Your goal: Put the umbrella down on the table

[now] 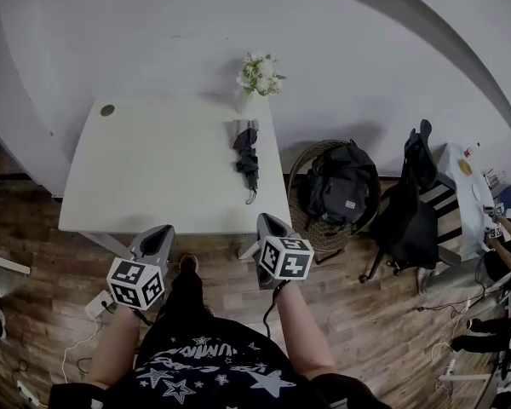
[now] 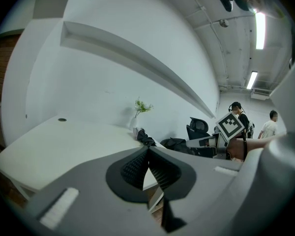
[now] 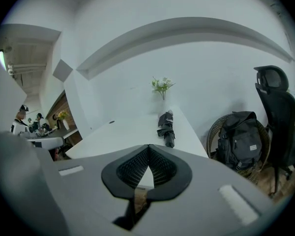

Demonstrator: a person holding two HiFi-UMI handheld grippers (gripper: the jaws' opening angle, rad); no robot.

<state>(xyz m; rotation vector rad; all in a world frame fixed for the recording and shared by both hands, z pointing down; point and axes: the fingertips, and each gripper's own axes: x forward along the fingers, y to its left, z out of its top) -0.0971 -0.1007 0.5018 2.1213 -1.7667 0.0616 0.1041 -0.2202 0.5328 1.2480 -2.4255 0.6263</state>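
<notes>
A folded black umbrella [image 1: 246, 156] lies on the white table [image 1: 162, 169], near its right edge, with nothing holding it. The same umbrella [image 3: 166, 128] shows in the right gripper view, and small and far as the umbrella [image 2: 145, 137] in the left gripper view. My left gripper [image 1: 164, 233] hangs off the table's front edge, left of centre, jaws shut and empty. My right gripper [image 1: 268, 221] is at the front edge toward the right, well short of the umbrella, jaws shut with nothing between them.
A vase of white flowers [image 1: 257, 77] stands at the table's far right corner, just behind the umbrella. A wicker basket with a black backpack [image 1: 339, 187] sits on the floor right of the table, then a black office chair [image 1: 413, 203]. A power strip [image 1: 99, 304] lies on the wooden floor.
</notes>
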